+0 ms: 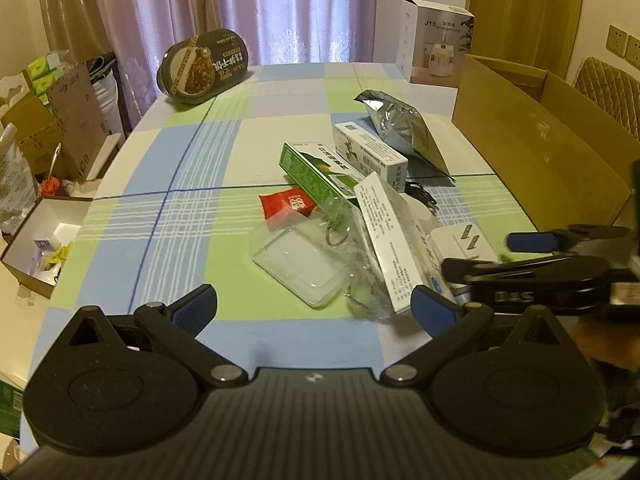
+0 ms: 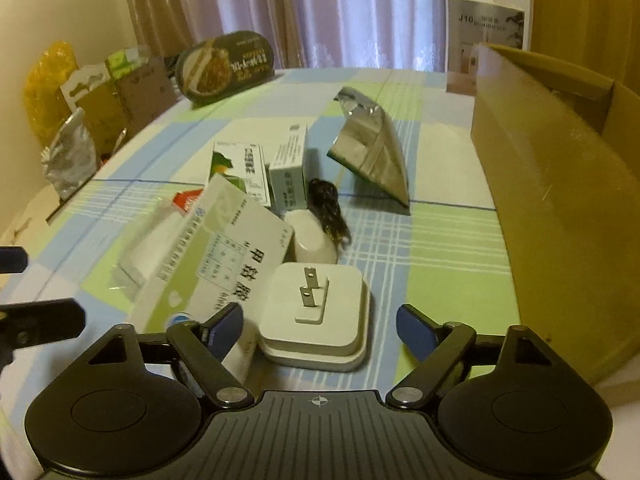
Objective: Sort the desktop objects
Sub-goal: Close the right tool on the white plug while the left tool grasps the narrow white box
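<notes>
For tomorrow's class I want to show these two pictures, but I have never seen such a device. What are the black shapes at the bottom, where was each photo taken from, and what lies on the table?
The black shapes are hand-held grippers, one in each of a person's hands; no robot arm is involved. Each carries a wide-angle camera looking along its two blue-tipped fingers.

One picture comes from the left gripper, the other from the right gripper. Both are open and hold nothing.

On the checked tablecloth lie a white plug adapter, medicine boxes, a silver foil pouch, a red sachet and a clear plastic case. A cardboard box stands open to the right.
</notes>
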Demonstrator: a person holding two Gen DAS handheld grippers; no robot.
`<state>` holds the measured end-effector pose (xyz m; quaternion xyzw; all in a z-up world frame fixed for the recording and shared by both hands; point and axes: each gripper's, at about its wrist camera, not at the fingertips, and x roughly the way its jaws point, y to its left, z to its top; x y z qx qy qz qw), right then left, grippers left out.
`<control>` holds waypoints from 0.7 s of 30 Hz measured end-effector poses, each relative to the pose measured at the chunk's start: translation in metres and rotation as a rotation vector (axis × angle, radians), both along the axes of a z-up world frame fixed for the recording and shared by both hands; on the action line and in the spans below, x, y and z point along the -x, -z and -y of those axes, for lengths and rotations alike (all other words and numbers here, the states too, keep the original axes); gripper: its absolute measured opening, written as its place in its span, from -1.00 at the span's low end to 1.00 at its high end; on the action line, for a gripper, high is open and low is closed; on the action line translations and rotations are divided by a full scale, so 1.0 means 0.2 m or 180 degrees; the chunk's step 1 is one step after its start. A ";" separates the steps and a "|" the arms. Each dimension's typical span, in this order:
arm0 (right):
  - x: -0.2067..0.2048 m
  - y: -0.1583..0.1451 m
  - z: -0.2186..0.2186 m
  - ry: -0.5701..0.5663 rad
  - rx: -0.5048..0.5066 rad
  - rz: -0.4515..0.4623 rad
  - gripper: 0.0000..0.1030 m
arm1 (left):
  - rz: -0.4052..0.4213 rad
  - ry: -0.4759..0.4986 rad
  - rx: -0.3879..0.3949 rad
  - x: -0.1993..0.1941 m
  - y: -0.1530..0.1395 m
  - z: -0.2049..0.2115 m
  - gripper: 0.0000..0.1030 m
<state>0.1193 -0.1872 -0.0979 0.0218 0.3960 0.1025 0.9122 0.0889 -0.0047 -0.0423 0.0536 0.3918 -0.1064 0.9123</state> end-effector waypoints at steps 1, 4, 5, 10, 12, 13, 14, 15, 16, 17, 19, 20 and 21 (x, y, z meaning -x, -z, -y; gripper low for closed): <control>-0.01 0.01 0.00 0.0019 0.0009 -0.0020 0.40 | 0.0003 0.0005 0.0016 0.00 0.00 0.00 0.96; -0.01 0.02 0.01 0.0044 0.0015 -0.0036 0.14 | 0.0031 0.0052 0.0066 0.00 0.01 0.02 0.90; 0.00 0.02 0.02 0.0054 0.0023 -0.0033 0.13 | 0.0041 0.0072 0.0076 0.00 0.01 0.03 0.90; 0.06 0.01 0.09 0.0106 0.0044 -0.0045 0.13 | 0.0113 0.0262 0.0051 0.01 0.02 0.11 0.75; 0.09 0.00 0.11 0.0118 0.0044 -0.0054 0.13 | 0.0122 0.0360 0.0024 0.02 0.03 0.15 0.65; 0.11 0.00 0.12 0.0119 0.0048 -0.0054 0.13 | 0.0098 0.0394 0.0016 0.01 0.04 0.17 0.58; 0.12 0.00 0.12 0.0120 0.0057 -0.0052 0.13 | 0.0064 0.0417 0.0015 0.00 0.05 0.19 0.54; 0.13 0.00 0.13 0.0123 0.0063 -0.0048 0.13 | 0.0032 0.0429 0.0022 0.00 0.06 0.20 0.46; 0.14 0.00 0.14 0.0126 0.0066 -0.0045 0.13 | 0.0000 0.0435 0.0026 -0.01 0.07 0.21 0.37; 0.15 0.00 0.14 0.0125 0.0071 -0.0041 0.13 | -0.0034 0.0434 0.0028 -0.02 0.09 0.22 0.29; 0.16 -0.01 0.15 0.0115 0.0090 -0.0031 0.13 | -0.0111 0.0387 0.0021 -0.04 0.11 0.23 0.01; 0.16 -0.01 0.15 0.0112 0.0090 -0.0032 0.13 | -0.0155 0.0369 0.0022 -0.05 0.12 0.24 -0.07; 0.16 -0.01 0.15 0.0112 0.0083 -0.0038 0.13 | -0.0189 0.0366 0.0043 -0.06 0.12 0.24 -0.18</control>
